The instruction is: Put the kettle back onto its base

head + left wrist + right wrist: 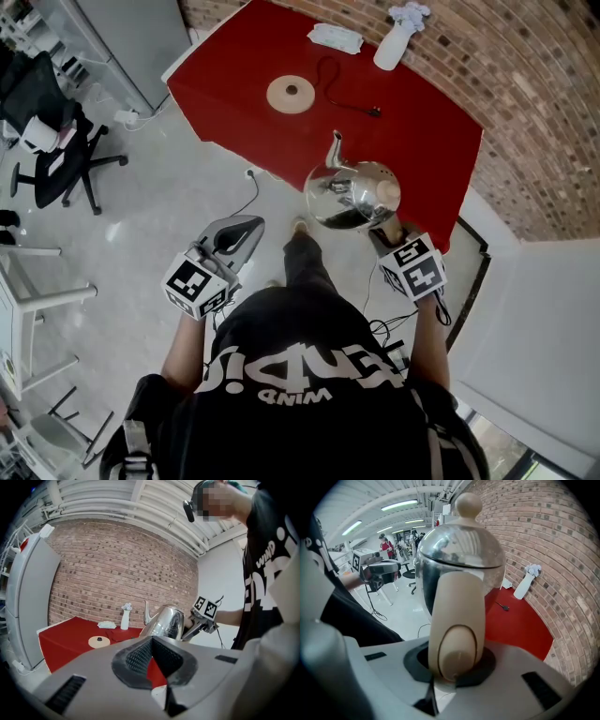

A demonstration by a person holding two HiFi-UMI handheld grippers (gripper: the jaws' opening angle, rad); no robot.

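Observation:
A shiny steel kettle (pixel 352 192) with a curved spout hangs in the air over the near edge of the red table (pixel 422 122). My right gripper (pixel 384 234) is shut on its beige handle (pixel 457 620), which fills the right gripper view under the kettle's body (pixel 459 559). The round beige base (pixel 290 94) lies on the table, farther away and to the left of the kettle. My left gripper (pixel 246 225) is held low over the floor, shut and empty. The left gripper view shows the kettle (pixel 166 623) and the base (pixel 99 641) beyond the left gripper (pixel 152 641).
A black cord (pixel 339 92) runs from beside the base. A white vase (pixel 394 42) and a folded cloth (pixel 336 37) sit at the table's far side by the brick wall (pixel 525 103). An office chair (pixel 56 159) stands left; a cable (pixel 251 192) lies on the floor.

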